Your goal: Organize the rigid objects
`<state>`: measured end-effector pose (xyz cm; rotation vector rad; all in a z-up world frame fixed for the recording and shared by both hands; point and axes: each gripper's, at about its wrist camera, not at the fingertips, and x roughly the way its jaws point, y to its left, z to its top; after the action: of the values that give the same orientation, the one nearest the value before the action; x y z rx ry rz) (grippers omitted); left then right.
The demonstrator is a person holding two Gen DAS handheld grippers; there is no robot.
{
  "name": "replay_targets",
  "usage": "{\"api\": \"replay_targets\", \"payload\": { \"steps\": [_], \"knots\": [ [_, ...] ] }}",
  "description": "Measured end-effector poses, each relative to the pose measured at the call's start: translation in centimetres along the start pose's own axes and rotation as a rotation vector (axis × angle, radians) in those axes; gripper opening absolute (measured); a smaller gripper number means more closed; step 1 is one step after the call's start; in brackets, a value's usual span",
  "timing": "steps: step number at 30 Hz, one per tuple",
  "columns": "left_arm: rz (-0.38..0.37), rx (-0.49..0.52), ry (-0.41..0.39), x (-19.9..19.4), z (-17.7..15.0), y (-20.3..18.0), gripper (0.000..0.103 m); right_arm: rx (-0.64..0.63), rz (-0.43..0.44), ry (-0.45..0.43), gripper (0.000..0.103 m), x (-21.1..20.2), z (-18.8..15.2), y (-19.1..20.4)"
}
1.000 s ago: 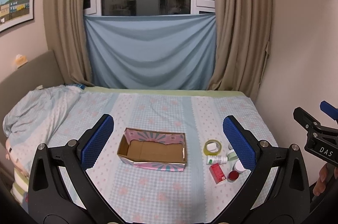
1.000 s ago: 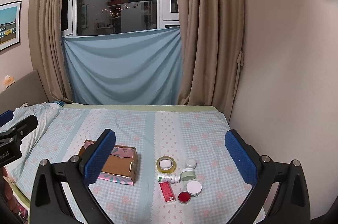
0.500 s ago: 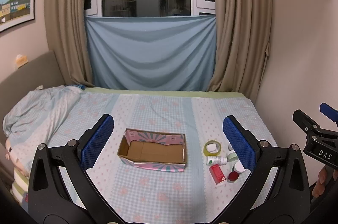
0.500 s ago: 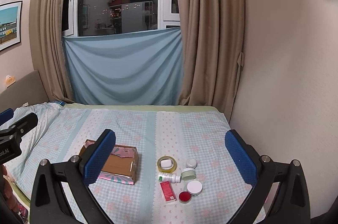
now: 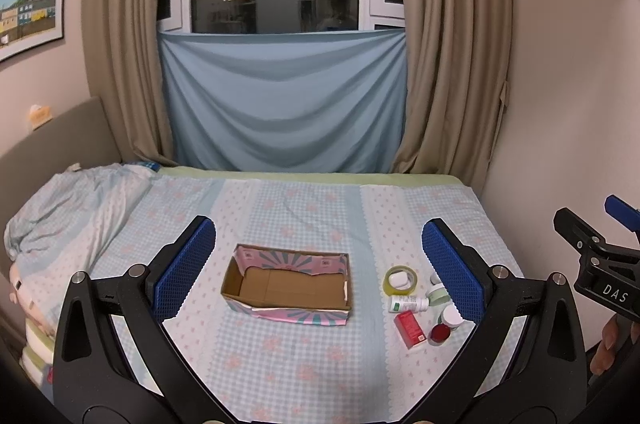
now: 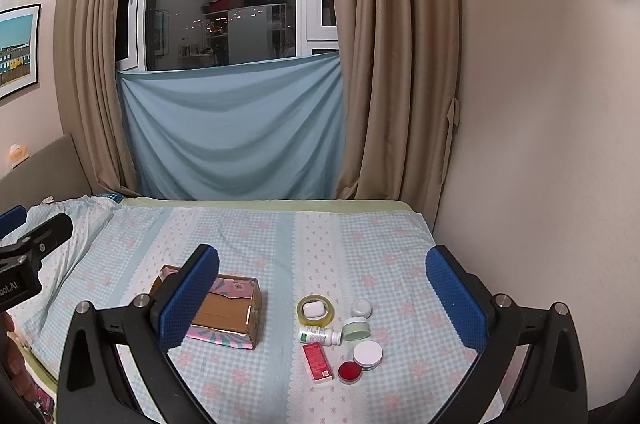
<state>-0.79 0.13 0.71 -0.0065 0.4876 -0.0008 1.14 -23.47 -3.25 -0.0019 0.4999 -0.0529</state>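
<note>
While both tools hang above the bed (image 6: pixel 256 232) with jaws spread wide and nothing held, the task looks unstarted — the cardboard box (image 5: pixel 288 284) lies empty. At its 3 o'clock sits the cluster: tape roll (image 6: pixel 315 309), white bottle (image 6: pixel 320 336) on its side, red carton (image 6: pixel 317 361), small jars (image 6: pixel 367 353). Next, probably: the right tool (image 6: pixel 322 300) descends and closes on one item.
</note>
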Motion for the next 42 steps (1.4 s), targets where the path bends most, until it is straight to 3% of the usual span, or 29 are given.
{"api": "replay_targets", "payload": {
  "steps": [30,36,42],
  "knots": [
    [-0.008,0.001,0.002,0.3,-0.2,-0.2,0.102,0.006,-0.003,-0.001,0.103,-0.1,-0.2,0.0],
    [-0.018,-0.002,0.049,2.1,0.4,-0.2,0.102,0.018,-0.023,0.025,0.103,0.3,0.1,-0.5],
    [-0.068,0.005,0.147,6.4,-0.4,-1.2,0.102,0.065,-0.071,0.078,0.103,2.4,0.3,-2.4]
  ]
}}
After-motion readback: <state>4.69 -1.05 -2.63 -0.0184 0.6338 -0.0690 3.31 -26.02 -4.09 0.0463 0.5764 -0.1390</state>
